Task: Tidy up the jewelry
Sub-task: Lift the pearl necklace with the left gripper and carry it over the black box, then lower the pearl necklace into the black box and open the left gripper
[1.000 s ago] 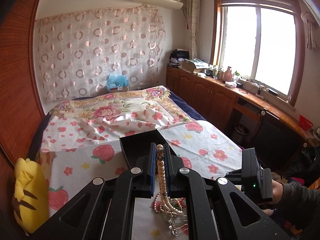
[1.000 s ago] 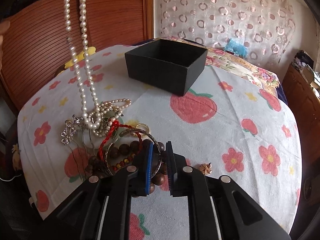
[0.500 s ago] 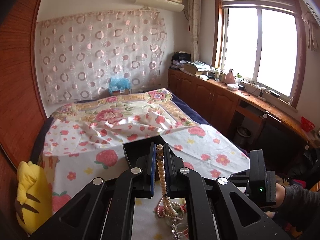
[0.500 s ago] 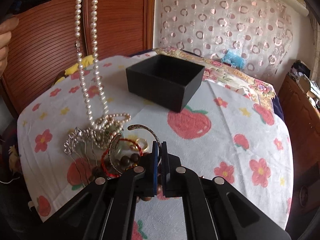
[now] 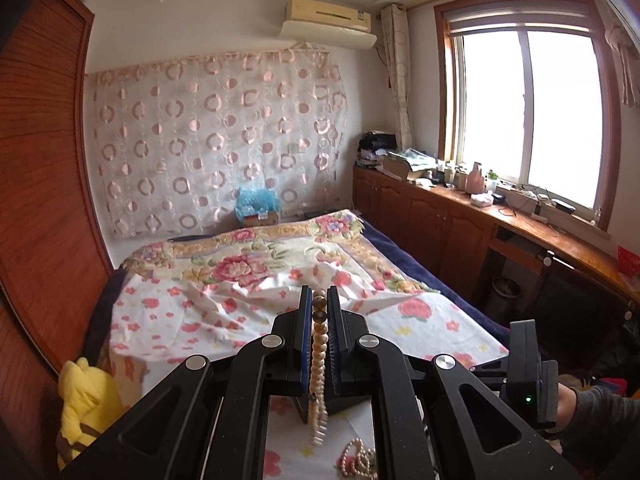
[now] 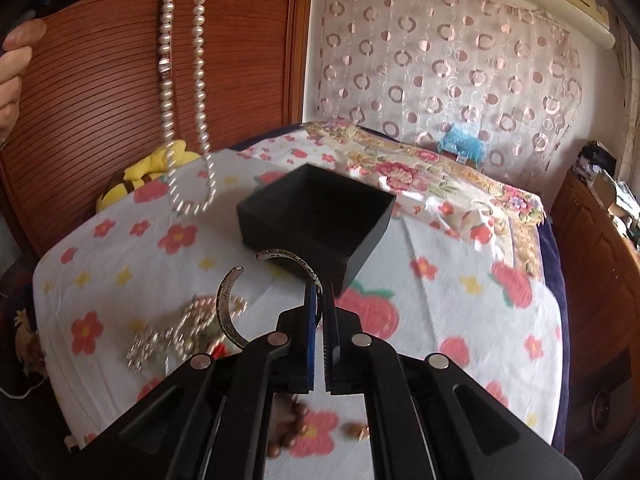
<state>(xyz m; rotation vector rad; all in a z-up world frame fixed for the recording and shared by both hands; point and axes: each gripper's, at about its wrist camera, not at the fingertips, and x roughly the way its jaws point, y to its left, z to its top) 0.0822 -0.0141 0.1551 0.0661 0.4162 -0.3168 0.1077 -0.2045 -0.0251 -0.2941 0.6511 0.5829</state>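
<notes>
Left gripper (image 5: 319, 312): fingers pressing closed on a pearl necklace (image 6: 184, 92), strand hanging free in a long loop left of the black box (image 6: 320, 220), its low end swinging clear above the floral cloth (image 6: 440, 320).

Right gripper (image 6: 319, 300): fingers closing narrowly on one side of a silver cuff bangle (image 6: 228, 308), lifting it off the cloth; open ends of the cuff pointing toward the far side, just short of the near wall of the box.

Remaining jewelry (image 6: 180, 332) lying in a tangle near left: a pearl bracelet, a rhinestone hair comb, a red cord. Brown wooden beads (image 6: 288, 432) sitting loose near the right gripper. A small pearl piece (image 5: 360, 460) showing below the left gripper in the left wrist view.

Box standing open and apparently empty; sorting judged as barely beginning.

Risks, as judgement:
- Swinging necklace catching the box rim or draping half outside, owing to its length and sway.
- Bangle twisting or slipping out, being held by a thin edge only.
- Both pieces arriving at the box together and tangling.
- Loose beads rolling if the cloth is dragged.
</notes>
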